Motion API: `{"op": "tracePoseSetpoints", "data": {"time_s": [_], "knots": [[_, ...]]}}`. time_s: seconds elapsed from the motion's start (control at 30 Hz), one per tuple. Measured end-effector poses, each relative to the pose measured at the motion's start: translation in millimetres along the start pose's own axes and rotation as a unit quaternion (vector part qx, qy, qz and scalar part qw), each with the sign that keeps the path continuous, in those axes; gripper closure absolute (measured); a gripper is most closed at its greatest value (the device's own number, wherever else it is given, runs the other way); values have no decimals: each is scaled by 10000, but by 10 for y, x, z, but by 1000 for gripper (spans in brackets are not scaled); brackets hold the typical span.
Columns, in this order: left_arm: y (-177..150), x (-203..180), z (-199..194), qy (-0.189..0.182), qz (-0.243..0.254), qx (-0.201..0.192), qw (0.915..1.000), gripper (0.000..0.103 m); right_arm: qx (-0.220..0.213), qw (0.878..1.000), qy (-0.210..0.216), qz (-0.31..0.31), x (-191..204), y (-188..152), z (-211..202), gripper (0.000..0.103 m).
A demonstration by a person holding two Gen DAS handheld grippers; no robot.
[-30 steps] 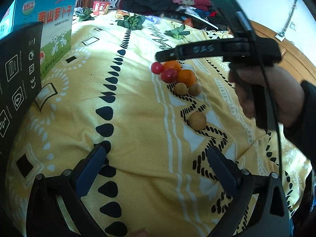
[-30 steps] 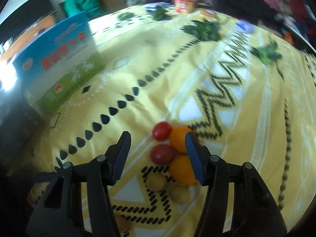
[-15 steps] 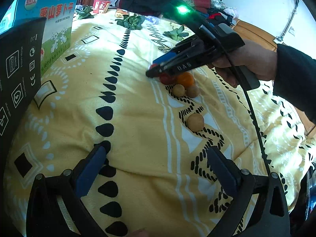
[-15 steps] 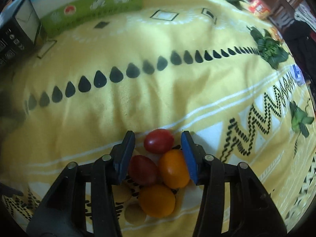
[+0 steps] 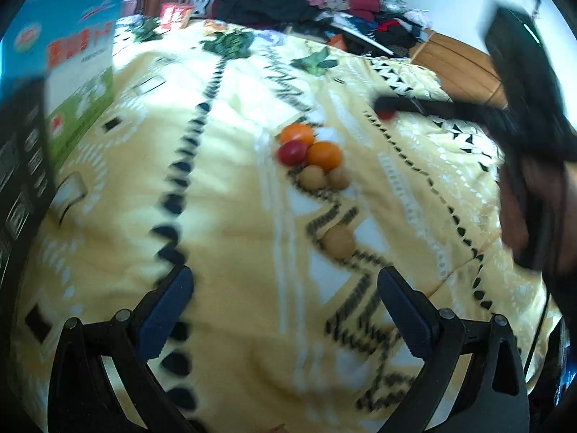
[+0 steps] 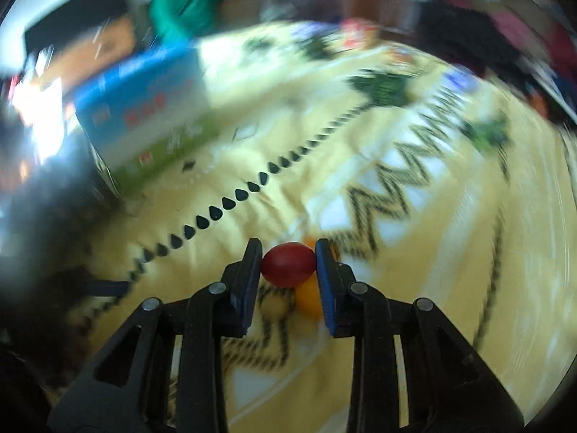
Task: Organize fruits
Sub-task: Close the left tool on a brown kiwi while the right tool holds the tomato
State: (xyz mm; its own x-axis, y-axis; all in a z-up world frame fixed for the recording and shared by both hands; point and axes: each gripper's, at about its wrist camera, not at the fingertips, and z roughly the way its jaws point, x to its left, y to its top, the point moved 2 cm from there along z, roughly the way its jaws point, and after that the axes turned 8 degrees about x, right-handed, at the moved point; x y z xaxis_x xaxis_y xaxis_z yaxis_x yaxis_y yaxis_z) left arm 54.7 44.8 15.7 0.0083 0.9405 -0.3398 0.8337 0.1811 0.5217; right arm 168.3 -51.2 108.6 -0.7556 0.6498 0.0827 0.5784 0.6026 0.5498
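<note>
Right wrist view: the right gripper is clamped on a red cherry tomato, held between its blue pads above the yellow patterned bedspread.

Left wrist view shows the left gripper with its fingers wide apart and holding nothing, low over the bedspread; ahead of it the fruit cluster lies together, two orange fruits touching a second red tomato, with two tan round fruits just beside them; a third tan fruit sits apart, nearer the left gripper; a blue and green box stands at the left edge; motion blur softens both views.
</note>
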Motion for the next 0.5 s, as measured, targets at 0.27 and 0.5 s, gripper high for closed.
{"op": "tracePoseSetpoints", "data": {"time_s": [0.27, 0.5], "knots": [[247, -218, 392, -228, 296, 474, 9982, 35, -210, 9901, 146, 1377, -270, -616, -220, 72], [215, -319, 505, -73, 548, 635, 9965, 63, -385, 9897, 337, 1337, -204, -708, -254, 73]]}}
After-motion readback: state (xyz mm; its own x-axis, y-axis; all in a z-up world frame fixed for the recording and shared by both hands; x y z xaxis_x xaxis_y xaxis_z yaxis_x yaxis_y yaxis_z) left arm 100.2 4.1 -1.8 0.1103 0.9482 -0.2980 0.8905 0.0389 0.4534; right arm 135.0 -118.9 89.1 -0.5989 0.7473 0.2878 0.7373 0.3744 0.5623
